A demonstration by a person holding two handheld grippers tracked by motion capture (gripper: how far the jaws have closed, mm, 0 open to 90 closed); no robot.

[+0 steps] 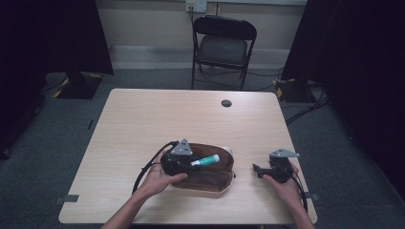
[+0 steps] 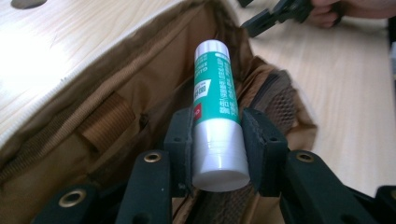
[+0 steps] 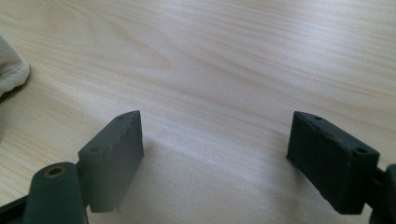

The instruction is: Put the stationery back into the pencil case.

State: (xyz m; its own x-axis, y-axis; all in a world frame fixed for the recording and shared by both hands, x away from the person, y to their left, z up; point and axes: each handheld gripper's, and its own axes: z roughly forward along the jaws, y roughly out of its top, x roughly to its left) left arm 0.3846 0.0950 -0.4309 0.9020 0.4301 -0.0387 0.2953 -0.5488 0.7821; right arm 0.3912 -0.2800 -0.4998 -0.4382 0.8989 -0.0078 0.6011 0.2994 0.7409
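A brown pouch [image 1: 210,180] lies open near the table's front edge, its tan lining [image 2: 116,93] showing in the left gripper view. My left gripper [image 1: 188,163] hovers over the pouch's left half, shut on a green and white glue stick [image 1: 206,161] that points right. In the left gripper view the glue stick [image 2: 215,112] sits between the pads [image 2: 180,140], white end toward the camera. My right gripper [image 1: 256,168] rests on the table to the right of the pouch, open, with bare wood between its jaws [image 3: 215,154].
The wooden table [image 1: 157,119] has a round cable hole [image 1: 226,103] near its far edge. A black chair [image 1: 222,45] stands behind the table. A pale cloth edge [image 3: 11,70] shows at the left of the right gripper view.
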